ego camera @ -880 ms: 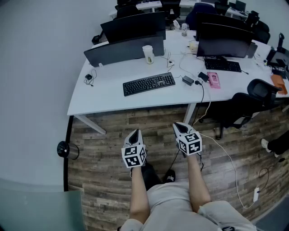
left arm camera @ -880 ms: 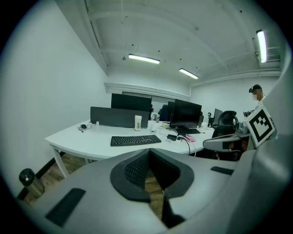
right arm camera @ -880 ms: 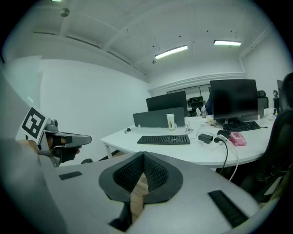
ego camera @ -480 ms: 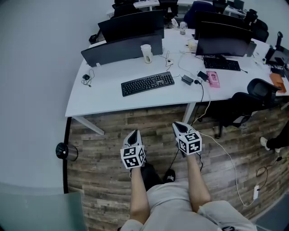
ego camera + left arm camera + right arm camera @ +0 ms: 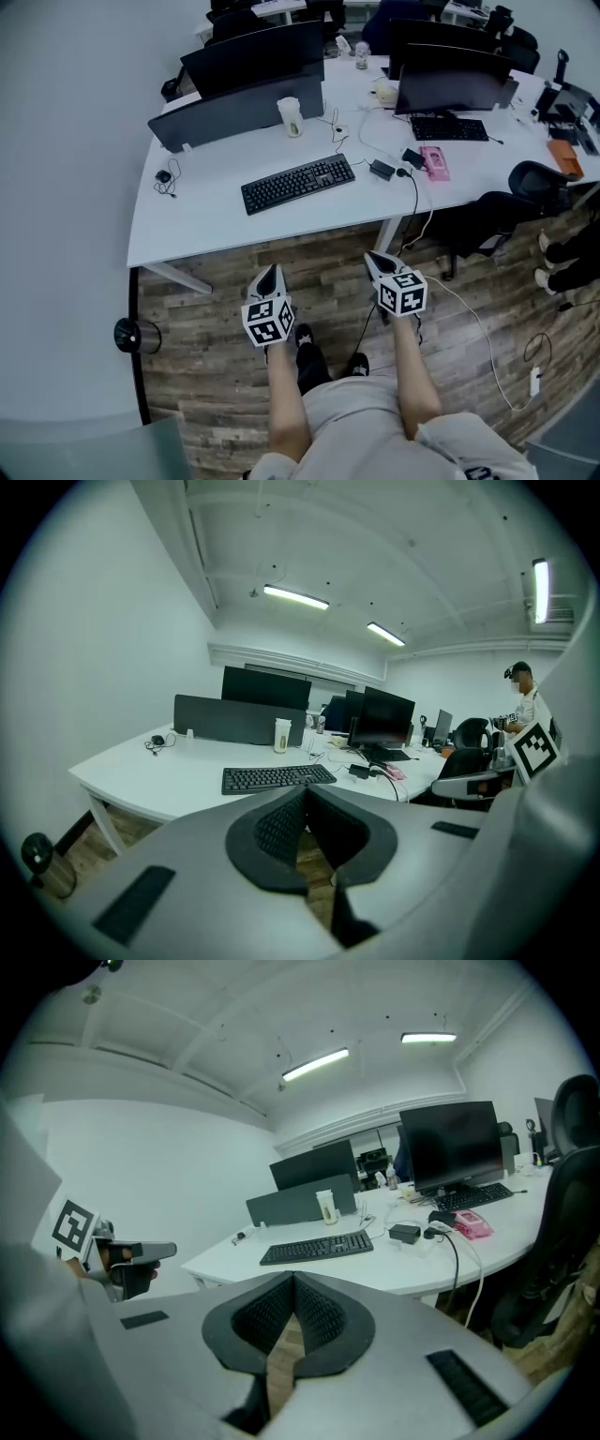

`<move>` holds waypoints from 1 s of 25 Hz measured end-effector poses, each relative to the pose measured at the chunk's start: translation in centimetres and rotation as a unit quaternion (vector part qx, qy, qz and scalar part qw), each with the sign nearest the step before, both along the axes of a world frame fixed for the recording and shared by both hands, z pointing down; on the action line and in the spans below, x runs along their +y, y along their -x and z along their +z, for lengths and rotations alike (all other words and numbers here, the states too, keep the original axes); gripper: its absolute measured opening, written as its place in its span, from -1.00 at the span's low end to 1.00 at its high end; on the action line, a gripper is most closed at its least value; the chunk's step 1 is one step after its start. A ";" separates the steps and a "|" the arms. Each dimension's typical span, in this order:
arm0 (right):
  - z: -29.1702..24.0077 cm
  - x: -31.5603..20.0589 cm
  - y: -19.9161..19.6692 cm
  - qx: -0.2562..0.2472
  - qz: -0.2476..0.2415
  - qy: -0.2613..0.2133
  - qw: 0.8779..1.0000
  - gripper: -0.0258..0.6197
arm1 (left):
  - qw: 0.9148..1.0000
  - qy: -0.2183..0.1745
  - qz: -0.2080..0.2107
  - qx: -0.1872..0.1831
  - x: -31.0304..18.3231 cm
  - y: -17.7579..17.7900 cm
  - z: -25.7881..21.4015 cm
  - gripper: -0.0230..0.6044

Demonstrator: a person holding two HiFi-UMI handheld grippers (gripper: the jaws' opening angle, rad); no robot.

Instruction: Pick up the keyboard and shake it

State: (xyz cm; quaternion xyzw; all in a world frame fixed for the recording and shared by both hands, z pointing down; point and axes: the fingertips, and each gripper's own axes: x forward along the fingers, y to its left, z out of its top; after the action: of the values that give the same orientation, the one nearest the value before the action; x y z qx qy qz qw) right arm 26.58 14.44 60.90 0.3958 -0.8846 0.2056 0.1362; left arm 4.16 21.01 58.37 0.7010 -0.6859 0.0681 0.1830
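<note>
A black keyboard [image 5: 298, 184] lies flat on the white desk [image 5: 206, 220], a little back from its front edge; it also shows ahead in the left gripper view as the keyboard [image 5: 277, 777] and in the right gripper view as the keyboard [image 5: 317, 1249]. My left gripper [image 5: 267, 274] and right gripper [image 5: 375, 259] hover over the wooden floor in front of the desk, well short of the keyboard. Both are shut with nothing between their jaws, as the left gripper [image 5: 305, 797] and right gripper [image 5: 292, 1284] views show.
On the desk stand dark monitors [image 5: 253, 56], a pale cup [image 5: 290, 116], a black adapter [image 5: 382, 170] with a cable, a pink device [image 5: 434, 161] and a second keyboard [image 5: 447, 128]. A black office chair [image 5: 539, 183] stands at right. A round black object [image 5: 129, 335] sits on the floor at left.
The view has shifted: the desk and keyboard sit slightly lower and to the left. Both grippers stay shut, the left a little higher and the right further right.
</note>
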 end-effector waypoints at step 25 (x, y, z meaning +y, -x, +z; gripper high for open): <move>-0.5 -11.6 7.6 0.003 0.163 0.018 0.986 -0.80 | 0.998 0.003 0.045 0.038 -13.9 17.9 0.6 -0.88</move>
State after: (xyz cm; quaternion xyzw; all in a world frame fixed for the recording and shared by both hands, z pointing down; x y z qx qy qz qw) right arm 19.00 2.84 60.38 0.5327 -0.8040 0.2400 0.1108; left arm -13.69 7.09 58.94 0.7324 -0.6462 0.0521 0.2079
